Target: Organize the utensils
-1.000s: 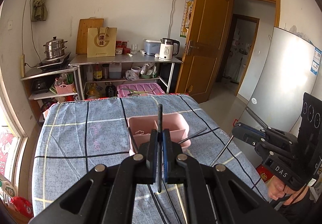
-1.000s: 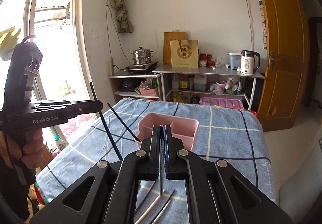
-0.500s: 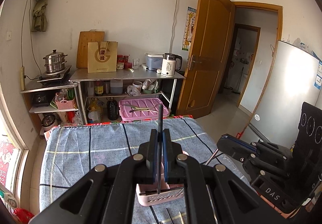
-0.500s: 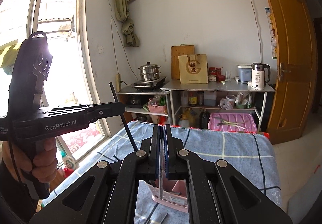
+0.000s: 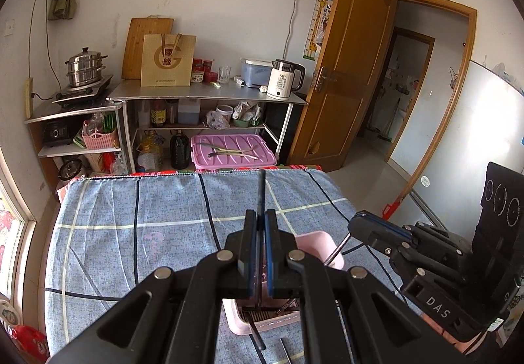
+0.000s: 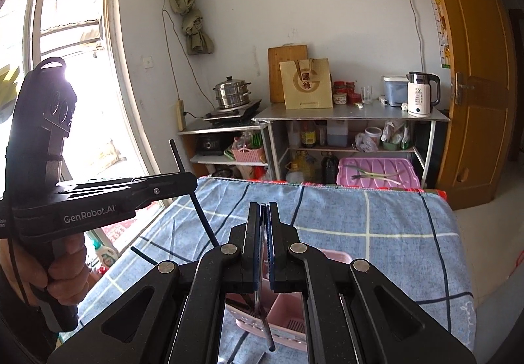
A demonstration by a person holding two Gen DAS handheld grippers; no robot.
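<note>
In the left wrist view my left gripper [image 5: 260,216] is shut on a black chopstick [image 5: 261,190] that stands upright through the jaws, its lower end over the pink utensil holder [image 5: 322,243]. My right gripper [image 5: 376,231] shows at the right with a silver chopstick [image 5: 335,254] slanting toward the holder. In the right wrist view my right gripper [image 6: 263,208] is shut on the silver chopstick [image 6: 267,331], which hangs over the pink utensil holder [image 6: 334,256]. My left gripper [image 6: 170,184], held by a hand, carries the black chopstick [image 6: 193,197] at the left.
The blue checked tablecloth [image 5: 137,233] covers the table. Another chopstick [image 5: 285,351] lies on it near the holder. Beyond the far edge stand a steel shelf [image 5: 209,94] with a kettle [image 5: 283,79], a pink crate [image 5: 232,151] and an open wooden door [image 5: 347,69].
Both grippers have moved forward over the table with their chopsticks. The pink holder, a second ago ahead of the fingertips, now lies beneath them.
</note>
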